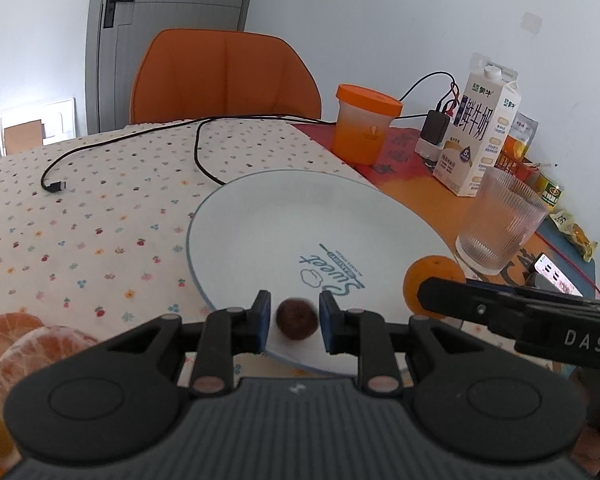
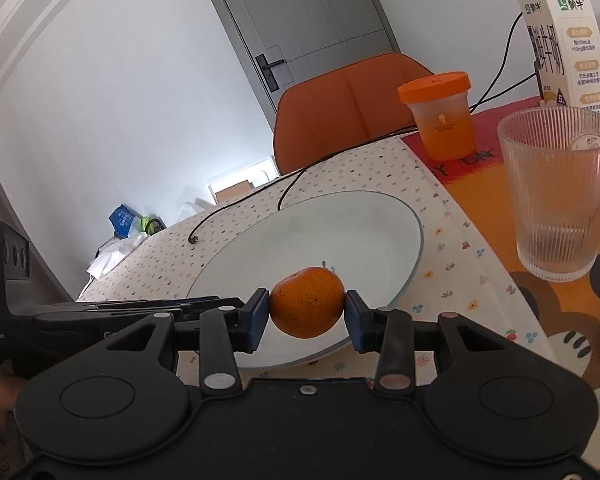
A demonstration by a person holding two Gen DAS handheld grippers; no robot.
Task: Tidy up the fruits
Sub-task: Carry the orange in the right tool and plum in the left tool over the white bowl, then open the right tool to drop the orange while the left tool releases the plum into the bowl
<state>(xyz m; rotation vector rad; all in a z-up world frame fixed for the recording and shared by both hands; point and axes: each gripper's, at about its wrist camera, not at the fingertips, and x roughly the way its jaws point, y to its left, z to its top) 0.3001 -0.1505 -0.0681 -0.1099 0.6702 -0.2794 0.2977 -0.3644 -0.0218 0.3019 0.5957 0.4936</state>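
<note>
A white plate (image 1: 260,224) with a blue rim lies on the flowered tablecloth. In the left wrist view a small brown round fruit (image 1: 296,319) sits blurred between the fingers of my left gripper (image 1: 295,320), with gaps on both sides, over the plate's near rim. My right gripper (image 2: 307,314) is shut on a whole orange (image 2: 307,307) and holds it above the plate's (image 2: 340,224) near edge. The orange (image 1: 432,280) and right gripper also show in the left wrist view at the right.
A ribbed glass (image 1: 500,224), an orange-lidded cup (image 1: 364,128), a milk carton (image 1: 480,132) and a charger with black cable (image 1: 196,148) stand behind the plate. Peeled orange segments (image 1: 28,344) lie at the left. An orange chair (image 1: 224,76) stands behind the table.
</note>
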